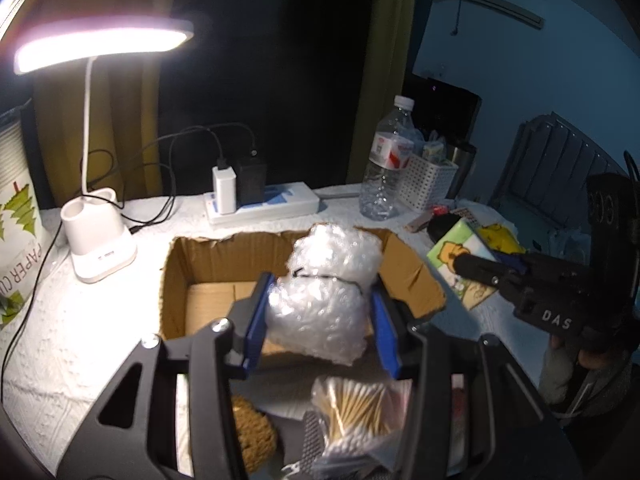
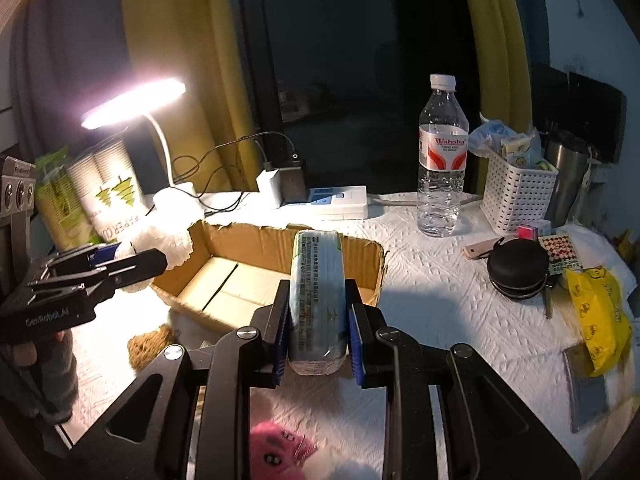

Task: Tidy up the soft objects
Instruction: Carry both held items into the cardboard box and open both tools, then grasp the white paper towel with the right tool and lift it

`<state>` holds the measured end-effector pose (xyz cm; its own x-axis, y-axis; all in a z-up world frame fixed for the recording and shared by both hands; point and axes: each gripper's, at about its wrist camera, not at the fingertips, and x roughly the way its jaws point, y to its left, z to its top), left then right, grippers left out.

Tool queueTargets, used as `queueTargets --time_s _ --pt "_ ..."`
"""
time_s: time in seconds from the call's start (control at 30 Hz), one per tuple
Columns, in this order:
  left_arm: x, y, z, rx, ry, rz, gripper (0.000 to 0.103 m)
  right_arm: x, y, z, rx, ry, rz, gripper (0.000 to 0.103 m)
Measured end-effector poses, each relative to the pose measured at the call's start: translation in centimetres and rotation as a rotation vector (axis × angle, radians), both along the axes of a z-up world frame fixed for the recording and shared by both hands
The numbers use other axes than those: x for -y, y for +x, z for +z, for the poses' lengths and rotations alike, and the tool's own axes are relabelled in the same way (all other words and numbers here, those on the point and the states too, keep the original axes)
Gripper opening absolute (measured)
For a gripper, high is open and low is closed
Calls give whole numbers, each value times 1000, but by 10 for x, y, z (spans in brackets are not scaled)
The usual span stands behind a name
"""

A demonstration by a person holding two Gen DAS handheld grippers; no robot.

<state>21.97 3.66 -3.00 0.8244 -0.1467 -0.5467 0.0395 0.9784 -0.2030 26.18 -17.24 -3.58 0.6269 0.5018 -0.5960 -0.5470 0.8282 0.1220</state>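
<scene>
A night-time desk covered in white textured paper, with an open cardboard box (image 1: 208, 276) at its centre under a lit desk lamp (image 1: 100, 44). The left gripper (image 1: 320, 316) pinches a crumpled wad of bubble wrap (image 1: 320, 308) between its blue pads, holding it above the near wall of the box; the wad bulges out past the pads toward twelve o'clock, over the box's right half. The right gripper (image 2: 318, 328) is pressed in on a wrapped tissue pack (image 2: 318, 292) held on edge, its far end reaching over the box's near right rim (image 2: 372, 280). Judging by this, both soft things are about to be dropped in. The risks: the springy wrap could slip or bounce off the torn rim and land outside, and the two grippers, closing on the same box from nine and three o'clock, could knock each other. The light box might also slide if nudged. In the left view a bag of cotton swabs (image 1: 352, 412) and a brown knitted piece (image 1: 252, 432) lie at six o'clock under the gripper; in the right view a pink plush (image 2: 280, 448) lies at six o'clock. A water bottle (image 2: 442, 160) stands beyond the box at one o'clock.
</scene>
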Motion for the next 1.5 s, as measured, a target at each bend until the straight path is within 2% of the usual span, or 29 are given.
queueTargets --time_s 0.43,0.53,0.63,0.67,0.73,0.77,0.9,1.2,1.5 --pt "33 56 -26 -80 -20 -55 48 -5 44 -23 -77 39 11 26" --pt "39 65 -33 -123 -15 -75 49 -3 46 -27 -82 24 15 28" --pt "46 71 -41 -166 8 -95 52 -2 45 -28 -83 6 10 43" --pt "45 69 -43 -170 11 -92 53 -1 43 -28 -81 8 10 48" --pt "44 68 -44 -178 13 -85 57 1 41 -26 -74 7 8 50" --pt "43 67 -43 -178 13 -78 66 2 40 -26 -73 6 2 50" --pt "38 58 -38 -155 3 -71 80 9 32 -22 -68 12 -18 50" --pt "32 28 -27 -119 2 -51 80 23 -1 -12 -57 5 -31 50" --pt "26 -5 -22 -93 -2 -41 80 24 -39 -16 -73 -24 -24 50"
